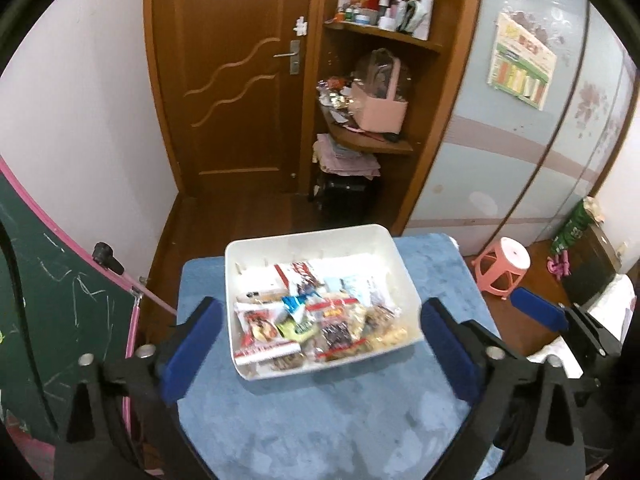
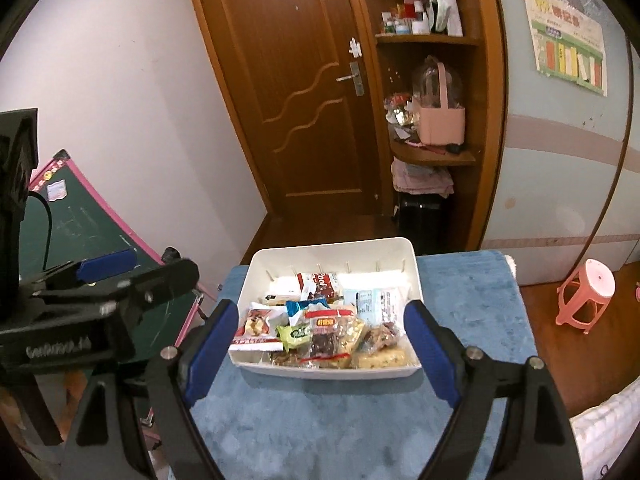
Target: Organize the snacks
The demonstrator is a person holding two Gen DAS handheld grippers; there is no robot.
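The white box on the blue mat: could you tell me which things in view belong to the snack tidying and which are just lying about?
Belongs to the job:
white box
snack packets
blue mat

Just lying about:
pink stool
chalkboard
pink basket

Small room around a wooden door (image 1: 236, 80)
Right of the door stand cluttered corner shelves (image 1: 380, 80); left, a pale wall (image 1: 88, 92); below, wood flooring (image 1: 248, 216)

Ahead of you the blue desk (image 2: 320, 412) lies bare up to the white bin (image 2: 332, 374); its walls block entry from the sides, its open top is crammed with snack packets (image 2: 320, 332).
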